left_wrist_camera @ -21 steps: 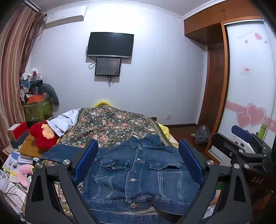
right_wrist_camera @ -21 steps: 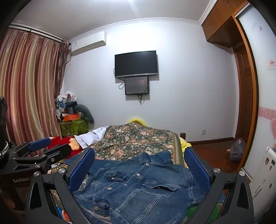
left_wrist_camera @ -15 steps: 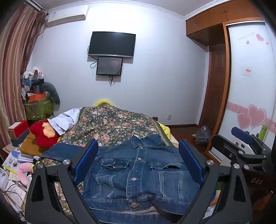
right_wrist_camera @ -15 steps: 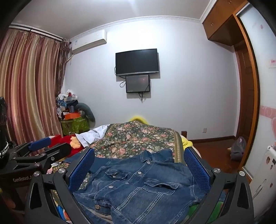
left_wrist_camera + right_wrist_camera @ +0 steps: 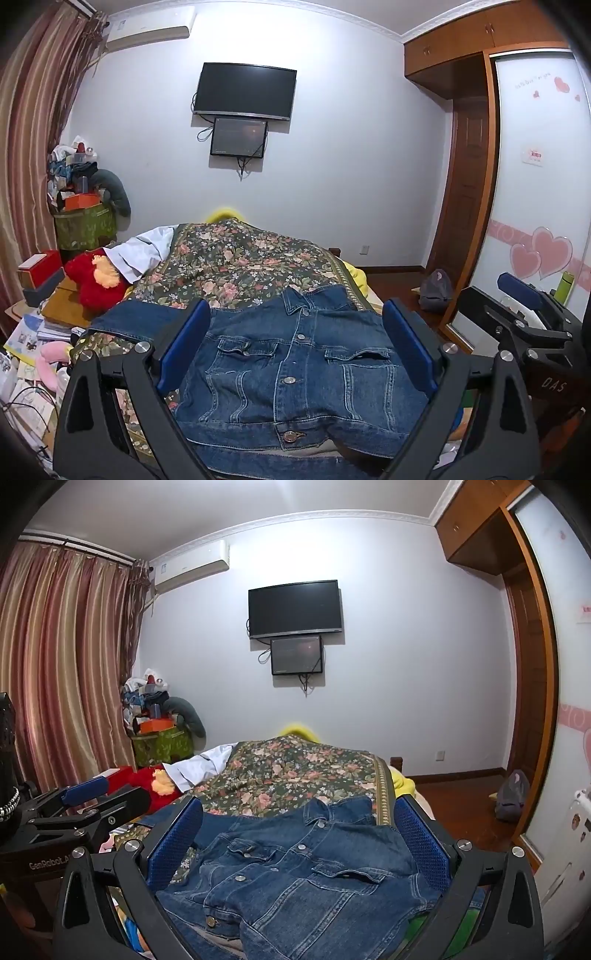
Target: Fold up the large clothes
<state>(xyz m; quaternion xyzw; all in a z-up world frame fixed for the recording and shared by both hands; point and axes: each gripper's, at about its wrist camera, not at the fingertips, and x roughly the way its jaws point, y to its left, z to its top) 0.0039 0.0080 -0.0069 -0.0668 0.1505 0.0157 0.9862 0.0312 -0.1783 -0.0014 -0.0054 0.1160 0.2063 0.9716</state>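
A blue denim jacket [image 5: 295, 373] lies front up and buttoned on the near end of the bed, collar away from me; one sleeve [image 5: 125, 323] stretches out to the left. It also shows in the right wrist view [image 5: 303, 871]. My left gripper [image 5: 295, 347] is open and empty, held above the jacket with its blue pads either side of it. My right gripper [image 5: 299, 834] is open and empty too, above the jacket. The right gripper shows at the right edge of the left wrist view [image 5: 524, 314]; the left gripper shows at the left of the right wrist view [image 5: 85, 805].
A floral bedspread [image 5: 240, 258] covers the bed. A red plush toy [image 5: 92, 277] and a white garment [image 5: 144, 251] lie at its left. Boxes and books [image 5: 37, 314] crowd the floor left. A wardrobe with sliding door [image 5: 535, 184] stands right. A TV [image 5: 245, 90] hangs on the far wall.
Both views have shifted slightly, with the room sitting a little higher in frame. The jacket has not moved and both grippers stay open.
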